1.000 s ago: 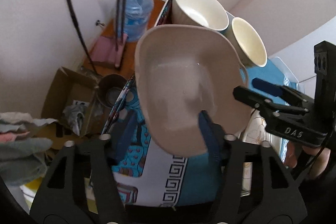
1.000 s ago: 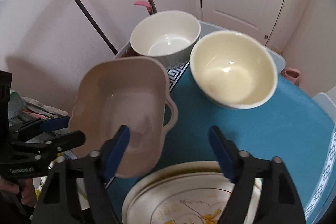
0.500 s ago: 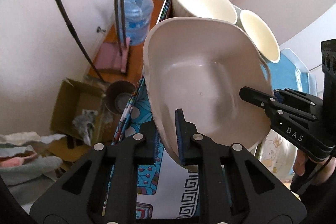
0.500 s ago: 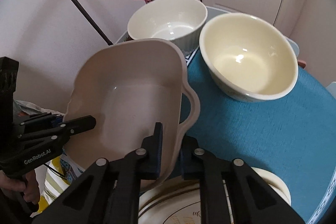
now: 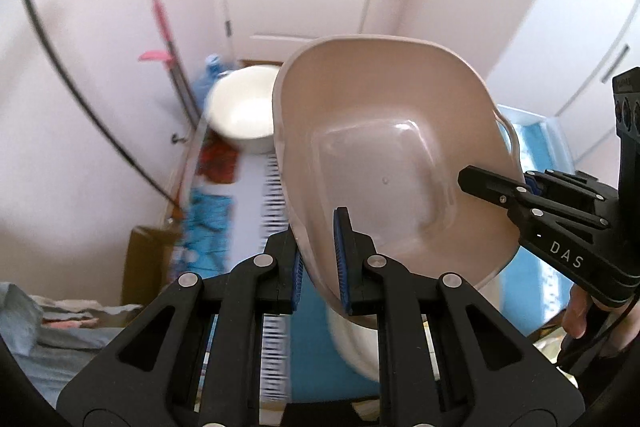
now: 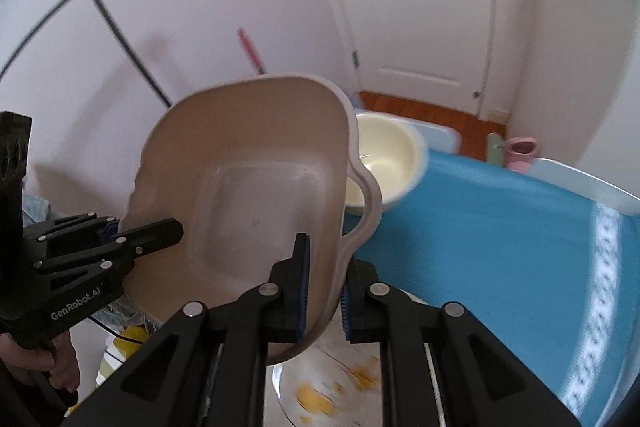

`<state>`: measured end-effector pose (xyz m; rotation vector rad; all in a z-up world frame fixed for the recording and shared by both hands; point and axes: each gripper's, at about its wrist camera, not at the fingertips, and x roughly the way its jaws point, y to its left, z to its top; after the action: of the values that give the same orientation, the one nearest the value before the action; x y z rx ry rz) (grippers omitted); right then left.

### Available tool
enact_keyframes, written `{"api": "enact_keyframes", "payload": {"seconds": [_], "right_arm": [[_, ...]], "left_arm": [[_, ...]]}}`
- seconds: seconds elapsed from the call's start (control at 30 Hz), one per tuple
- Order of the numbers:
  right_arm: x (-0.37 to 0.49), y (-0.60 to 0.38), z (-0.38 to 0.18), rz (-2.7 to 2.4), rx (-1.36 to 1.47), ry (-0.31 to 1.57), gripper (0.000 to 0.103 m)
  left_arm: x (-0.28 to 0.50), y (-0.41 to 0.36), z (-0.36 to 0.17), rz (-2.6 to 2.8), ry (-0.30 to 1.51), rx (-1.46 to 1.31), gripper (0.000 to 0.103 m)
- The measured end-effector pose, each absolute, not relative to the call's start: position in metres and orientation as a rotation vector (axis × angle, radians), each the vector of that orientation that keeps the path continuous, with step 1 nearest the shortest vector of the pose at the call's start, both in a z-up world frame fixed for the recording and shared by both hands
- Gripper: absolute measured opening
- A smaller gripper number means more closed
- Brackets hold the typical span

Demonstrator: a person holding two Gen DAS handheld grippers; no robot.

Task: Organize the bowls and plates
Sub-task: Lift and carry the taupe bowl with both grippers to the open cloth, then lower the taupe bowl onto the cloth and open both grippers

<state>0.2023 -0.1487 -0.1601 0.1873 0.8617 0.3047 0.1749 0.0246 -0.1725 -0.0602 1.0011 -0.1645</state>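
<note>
Left claw (image 5: 320, 259): pads pressed onto the near rim of the beige dish (image 5: 384, 163), one pad inside, one outside. Dish is held tilted, off the worktop (image 6: 500, 227), filling the centre of the left wrist view.

Right claw (image 6: 323, 285): also pinching the dish (image 6: 248, 195), at the rim just by its looped handle, lower centre of the right wrist view. Each claw shows in the other's view at the opposite rim: right claw (image 5: 496, 187) at frame right, left claw (image 6: 148, 227) at frame left.

White bowl (image 5: 244, 107) sits on the patterned cloth, left of the dish in the left wrist view. Cream bowl (image 6: 384, 155) stands on the blue cloth, partly hidden behind the dish handle. Plate (image 6: 340, 383) with yellow marks lies below the dish at the bottom of the frame. Background blurred.
</note>
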Motion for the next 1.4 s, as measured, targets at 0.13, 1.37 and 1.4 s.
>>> {"api": "enact_keyframes", "payload": {"seconds": [0.13,1.37,1.4], "right_arm": [[0.159,-0.207,-0.145,0.219,0.208,0.833,0.012],[0.058,-0.425,-0.294,0.041,0.442,0.999,0.012],[0.057,-0.426,-0.294,0.034,0.455,0.993,0.015]], "left_arm": [[0.161,-0.04,-0.162,-0.249,0.99,-0.037,0.012],[0.119,-0.302,-0.301,-0.38,1.154,0.143,0.079],[0.118,-0.303,-0.299,-0.384,1.141,0.149,0.079]]}}
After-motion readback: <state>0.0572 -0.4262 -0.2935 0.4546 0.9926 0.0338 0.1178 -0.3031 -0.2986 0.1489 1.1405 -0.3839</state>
